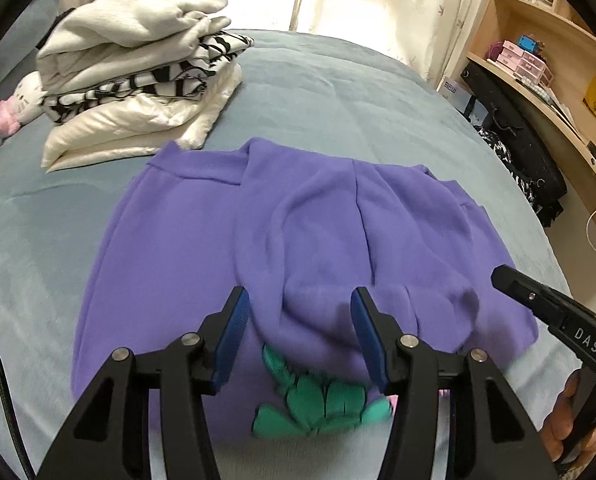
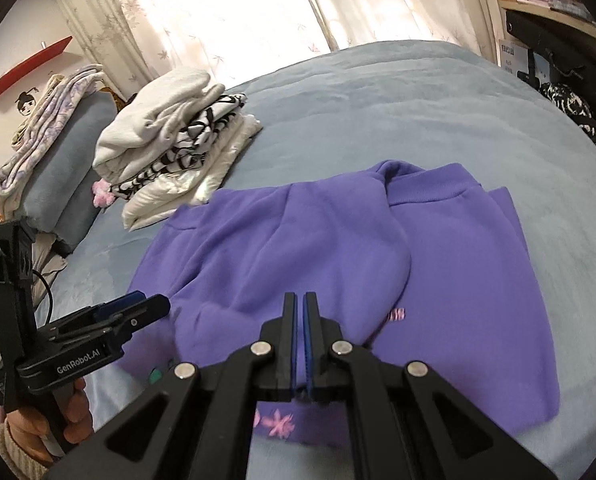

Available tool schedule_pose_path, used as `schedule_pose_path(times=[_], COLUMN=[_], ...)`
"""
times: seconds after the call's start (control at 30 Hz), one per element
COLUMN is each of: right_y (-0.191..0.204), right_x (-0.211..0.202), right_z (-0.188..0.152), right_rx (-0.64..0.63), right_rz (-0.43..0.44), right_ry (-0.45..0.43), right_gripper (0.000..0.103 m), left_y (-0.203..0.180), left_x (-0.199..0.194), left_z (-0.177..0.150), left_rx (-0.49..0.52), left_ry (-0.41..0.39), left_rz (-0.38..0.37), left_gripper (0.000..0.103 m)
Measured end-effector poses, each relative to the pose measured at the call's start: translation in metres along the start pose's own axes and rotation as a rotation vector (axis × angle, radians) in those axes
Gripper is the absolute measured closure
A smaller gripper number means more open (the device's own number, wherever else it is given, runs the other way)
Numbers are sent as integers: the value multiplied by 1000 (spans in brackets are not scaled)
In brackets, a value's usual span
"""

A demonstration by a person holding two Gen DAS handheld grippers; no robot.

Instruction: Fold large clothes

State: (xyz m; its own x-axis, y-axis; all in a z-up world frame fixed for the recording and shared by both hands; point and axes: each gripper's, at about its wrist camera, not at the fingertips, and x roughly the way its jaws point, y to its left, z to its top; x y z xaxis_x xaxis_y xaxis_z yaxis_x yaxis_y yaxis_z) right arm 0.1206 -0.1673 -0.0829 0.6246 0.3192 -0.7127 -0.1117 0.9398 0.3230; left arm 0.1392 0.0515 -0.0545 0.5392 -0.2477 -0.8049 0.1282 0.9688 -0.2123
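Your left tongs stand apart, empty; right tongs pinched closed, empty, so the folded purple fleece sweatshirt settles flat on the blue-grey bed.

Left gripper angled down, jaws parted (nothing between them), right gripper angled down, jaws together

Both cameras are looking forward and downward over the purple sweater, from close above its near edge. The left view is sitting left of it, the right view right. Both are sharing the folded pile beyond the sweater.
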Motion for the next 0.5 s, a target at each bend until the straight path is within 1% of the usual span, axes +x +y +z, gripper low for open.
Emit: schedule_pose_path(times=[0.23,0.37,0.5], right_y=[18,25,34], right_x=[-30,-37,-38], right_z=[-24,-37,-49], right_rx=[-23,-34,-53], right_rz=[5,15,8], right_ry=[-24,-19,-12], right_gripper=[100,100,100], left_y=[12,23,36], left_x=[-43,-54,-57], left_z=[-34,-54,-72], left_rx=[-38,-74,-118], left_ry=[-33,-24,-6], left_rz=[13,17,20], left_gripper=[51,51,51])
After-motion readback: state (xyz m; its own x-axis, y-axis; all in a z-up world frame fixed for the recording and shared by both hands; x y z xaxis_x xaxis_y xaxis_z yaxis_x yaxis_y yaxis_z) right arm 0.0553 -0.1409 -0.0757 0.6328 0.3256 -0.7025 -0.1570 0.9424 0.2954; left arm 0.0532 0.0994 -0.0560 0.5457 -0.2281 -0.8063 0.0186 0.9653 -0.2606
